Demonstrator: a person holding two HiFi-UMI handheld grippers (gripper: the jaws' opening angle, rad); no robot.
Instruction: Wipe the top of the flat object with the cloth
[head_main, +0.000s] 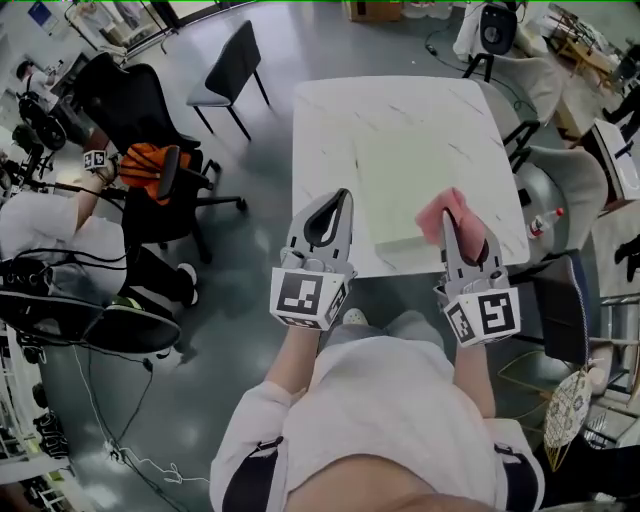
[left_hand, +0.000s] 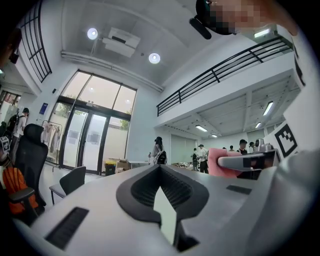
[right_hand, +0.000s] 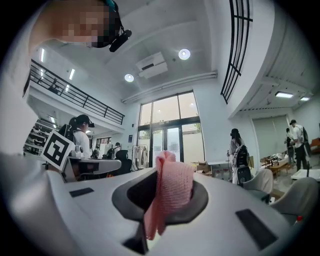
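We see the pink knitted cloth (head_main: 452, 213) bunched and pinched upright in the right gripper (head_main: 466, 250), at the near right corner of the pale, flat board (head_main: 415, 175), which lies on the white table (head_main: 325, 150).

Your right gripper (right_hand: 158, 205) sits low at the frame's centre, jaws clamped on the pink cloth (right_hand: 174, 187), whose folded end stands up above them. Tall glass doors (right_hand: 170, 135) show centre-frame behind it.
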